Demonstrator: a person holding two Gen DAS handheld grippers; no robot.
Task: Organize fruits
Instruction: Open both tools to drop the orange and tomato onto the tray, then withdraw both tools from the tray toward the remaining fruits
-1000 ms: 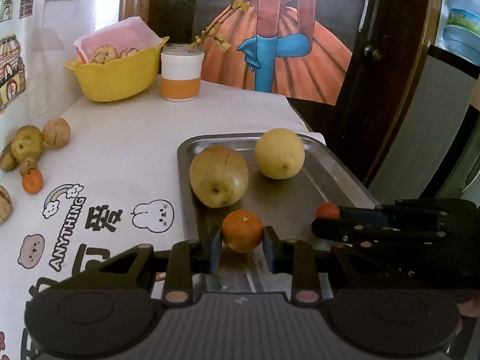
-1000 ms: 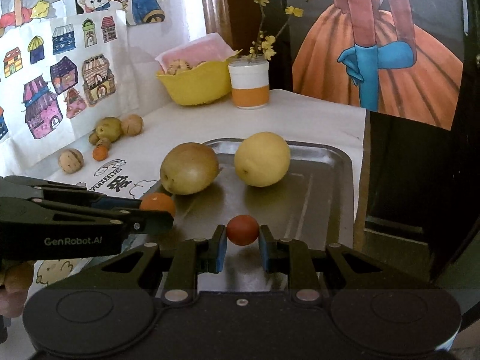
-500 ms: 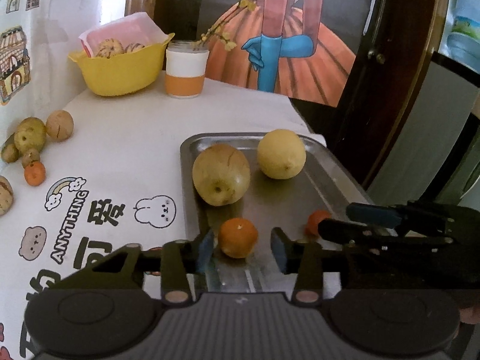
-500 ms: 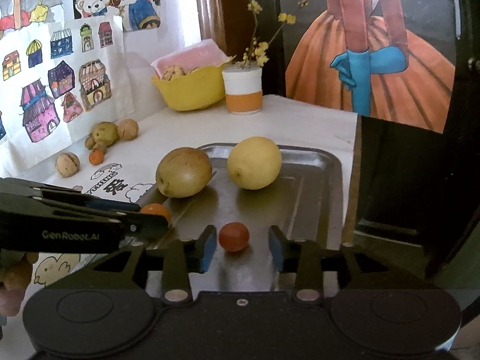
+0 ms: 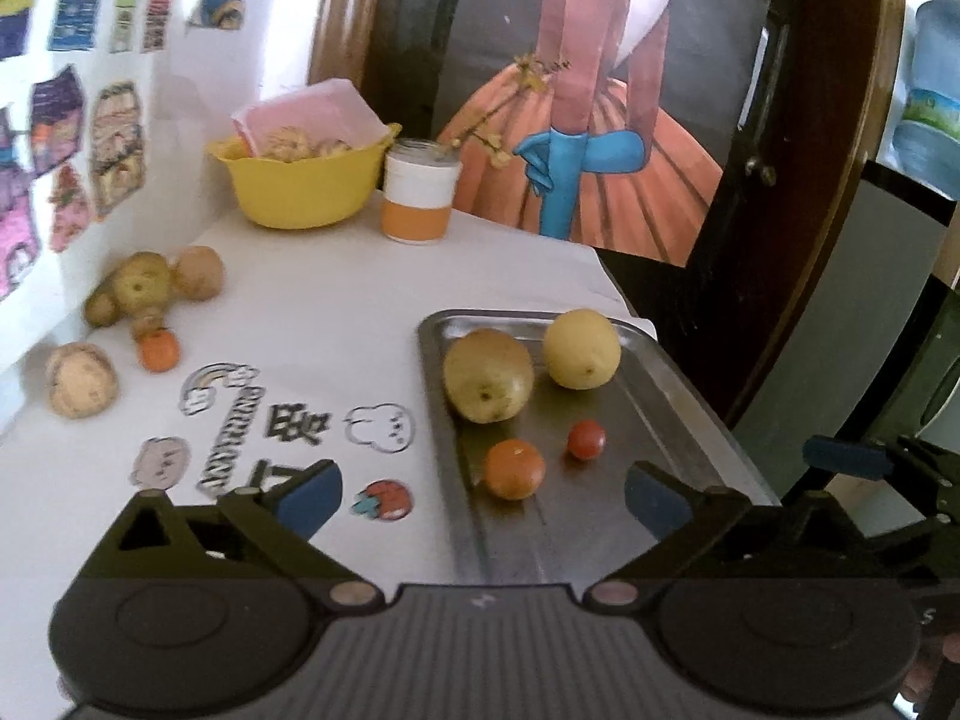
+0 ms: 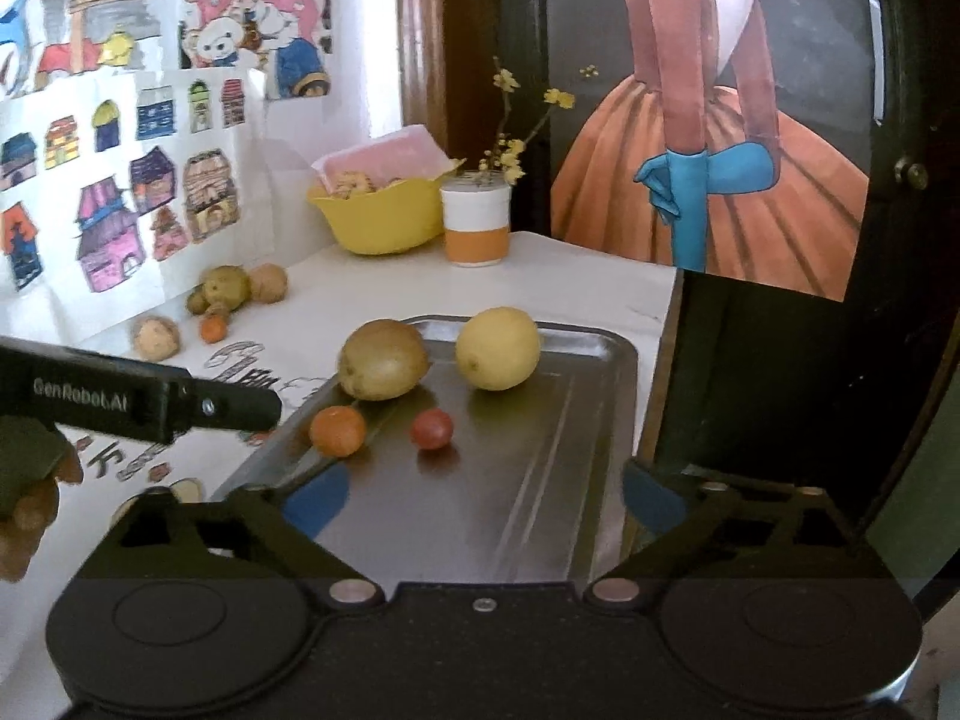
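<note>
Both tongs spread wide, empty: left gripper (image 5: 480,495), right gripper (image 6: 483,495). Tray (image 6: 558,480) holds four fruits. Next: orange (image 5: 157,349) on table; approach low, straddle fully before squeezing.

Your tray (image 5: 690,414) is dull grey steel with a streaky sheen. On it: one orange mandarin (image 5: 515,469), one small red fruit (image 5: 586,439), a brownish-green pear (image 5: 487,375) and a pale yellow lemon (image 5: 581,349). Your surface (image 5: 336,300) is white, printed with black-outline cartoons, a rainbow and a red strawberry. Loose fruit by the wall (image 5: 141,294) looks tan and olive, probably speckled; the view is blurred there. Bowl (image 5: 300,192) is bright yellow, cup (image 5: 421,198) white over an orange band. Both grippers are black with blue pads (image 5: 309,495).
</note>
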